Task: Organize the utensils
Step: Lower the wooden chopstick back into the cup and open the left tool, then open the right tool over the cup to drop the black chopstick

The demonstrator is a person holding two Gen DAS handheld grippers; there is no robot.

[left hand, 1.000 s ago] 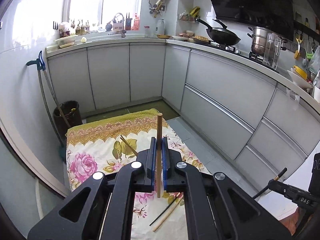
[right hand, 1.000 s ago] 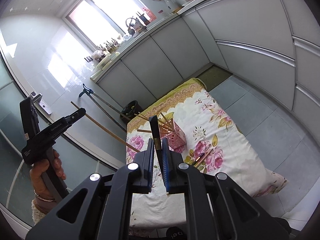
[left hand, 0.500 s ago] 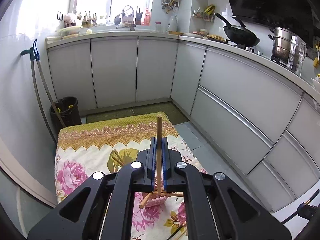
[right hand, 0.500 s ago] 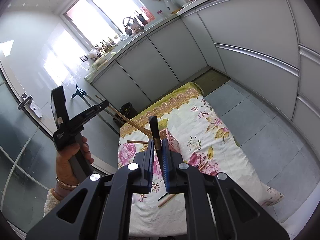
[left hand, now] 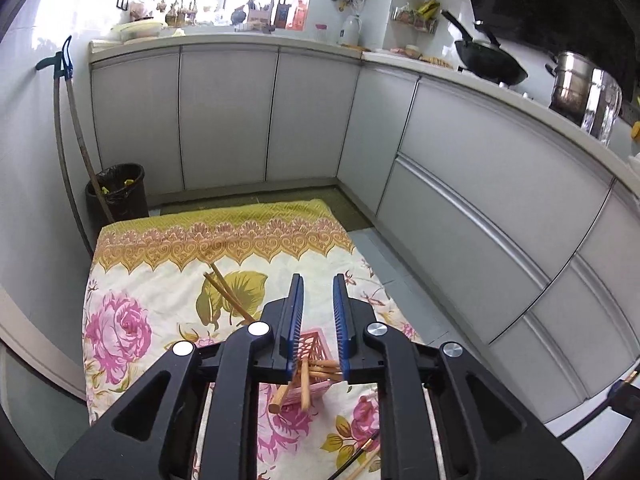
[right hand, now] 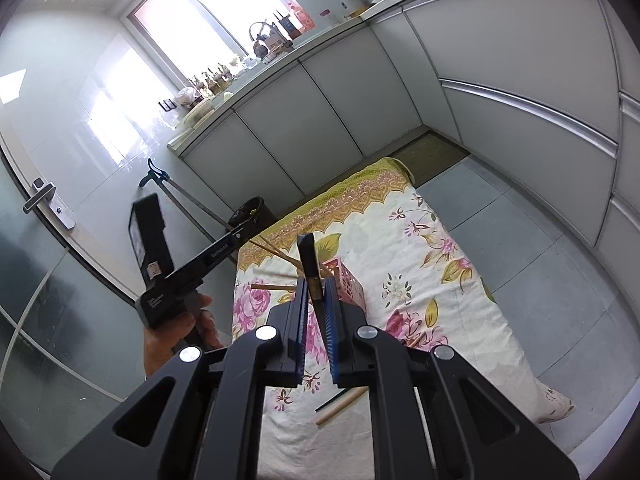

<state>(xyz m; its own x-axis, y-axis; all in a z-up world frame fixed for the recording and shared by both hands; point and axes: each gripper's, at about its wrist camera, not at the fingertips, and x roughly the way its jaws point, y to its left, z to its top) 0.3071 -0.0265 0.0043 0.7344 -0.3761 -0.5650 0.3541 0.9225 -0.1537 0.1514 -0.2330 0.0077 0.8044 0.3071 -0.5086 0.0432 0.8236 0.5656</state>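
Left gripper [left hand: 317,304] jaws opening, nothing between pads, above pink holder [left hand: 310,364] with wooden chopsticks [left hand: 306,384] inside. Right gripper [right hand: 316,300] clenched on dark chopstick [right hand: 310,264]. Loose chopsticks [right hand: 340,406] lie on floral cloth [right hand: 420,280]. Bin [left hand: 118,190] beyond.

Wooden chopsticks [left hand: 306,380] lean crossed inside the pink lattice holder [left hand: 310,346].

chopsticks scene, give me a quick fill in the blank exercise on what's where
1. The wooden chopsticks stand in a ____ holder.
2. The right gripper grips a ____ chopstick.
3. Between the opening jaws of the left gripper there is ____.
4. The holder sits on a ____ cloth.

Missing words: pink; dark; nothing; flowered
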